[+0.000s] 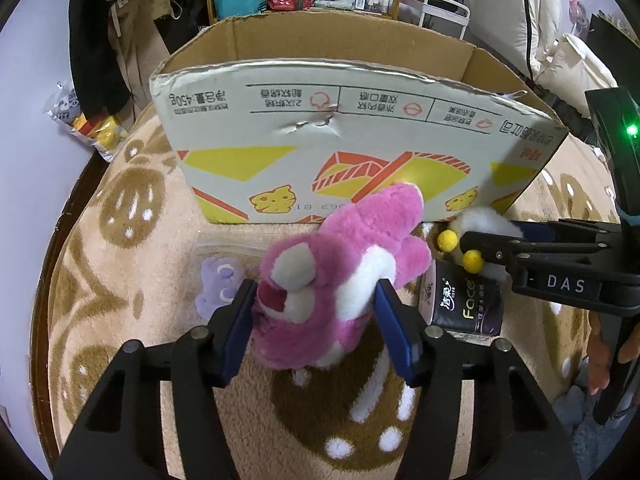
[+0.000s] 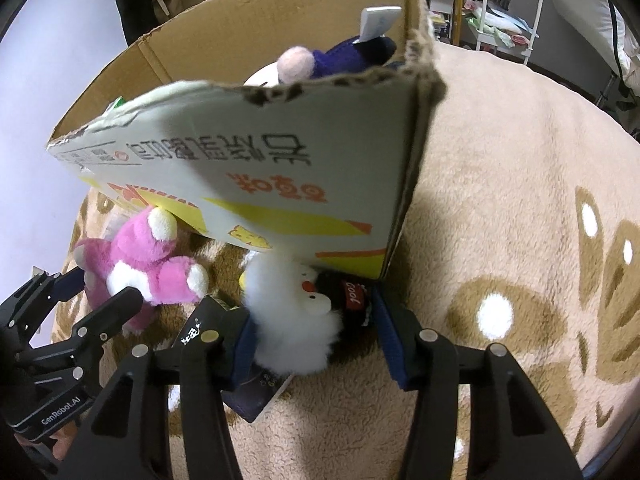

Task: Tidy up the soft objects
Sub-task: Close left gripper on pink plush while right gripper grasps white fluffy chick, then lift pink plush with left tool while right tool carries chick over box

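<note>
A pink and white plush bear (image 1: 340, 264) lies on the beige rug in front of an open cardboard box (image 1: 320, 140). My left gripper (image 1: 316, 312) has its blue pads pressed on the bear's face and belly. In the right wrist view, my right gripper (image 2: 316, 332) is shut on a fluffy white plush toy (image 2: 288, 320) with a black part, just under the box's corner (image 2: 392, 264). The bear (image 2: 148, 256) and the left gripper (image 2: 92, 292) show at the left there. The white toy (image 1: 484, 218), with yellow pompoms, and the right gripper (image 1: 492, 232) show at the right of the left wrist view.
A small purple plush in a clear bag (image 1: 220, 284) lies left of the bear. A black tissue pack (image 1: 464, 300) lies between the two toys. Inside the box sits a navy plush with a pink ball (image 2: 336, 60). Clothes and shelves crowd the space behind the box.
</note>
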Demonstrator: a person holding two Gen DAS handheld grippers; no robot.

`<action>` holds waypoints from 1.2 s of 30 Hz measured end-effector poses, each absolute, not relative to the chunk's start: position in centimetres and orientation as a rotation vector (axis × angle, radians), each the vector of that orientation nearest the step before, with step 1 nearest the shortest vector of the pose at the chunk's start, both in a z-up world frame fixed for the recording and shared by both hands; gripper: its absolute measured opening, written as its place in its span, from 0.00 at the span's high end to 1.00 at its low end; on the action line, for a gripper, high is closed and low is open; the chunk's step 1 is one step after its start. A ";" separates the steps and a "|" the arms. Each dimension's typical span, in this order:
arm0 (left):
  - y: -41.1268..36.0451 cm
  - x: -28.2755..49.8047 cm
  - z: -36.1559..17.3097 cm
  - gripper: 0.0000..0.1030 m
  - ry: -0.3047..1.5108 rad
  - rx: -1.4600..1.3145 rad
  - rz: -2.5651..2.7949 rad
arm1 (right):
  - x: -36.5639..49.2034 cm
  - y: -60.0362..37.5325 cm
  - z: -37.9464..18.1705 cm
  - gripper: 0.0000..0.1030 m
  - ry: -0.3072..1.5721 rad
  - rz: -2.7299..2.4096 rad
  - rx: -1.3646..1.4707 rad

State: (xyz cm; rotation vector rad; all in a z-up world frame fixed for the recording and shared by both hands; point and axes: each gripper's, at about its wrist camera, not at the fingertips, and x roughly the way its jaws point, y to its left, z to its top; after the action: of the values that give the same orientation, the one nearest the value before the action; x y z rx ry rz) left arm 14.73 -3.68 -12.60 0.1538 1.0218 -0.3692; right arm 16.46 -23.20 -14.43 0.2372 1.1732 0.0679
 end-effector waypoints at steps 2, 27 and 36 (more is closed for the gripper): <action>-3.6 14.6 -12.4 0.47 1.023 0.142 -0.375 | 16.1 -23.1 -14.3 0.46 1.171 0.070 0.237; -1.8 13.4 -10.4 0.78 1.018 0.056 -0.364 | 12.8 -22.7 -10.0 0.50 1.071 0.091 0.231; -2.5 13.6 -11.6 0.47 1.063 0.073 -0.386 | 12.9 -23.4 -10.1 0.50 1.075 0.089 0.249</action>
State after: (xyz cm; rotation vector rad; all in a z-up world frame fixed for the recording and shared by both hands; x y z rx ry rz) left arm 13.64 -2.48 -11.65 0.0730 1.0634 -0.3859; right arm 12.92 -23.36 -10.09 0.2491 1.0749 0.0893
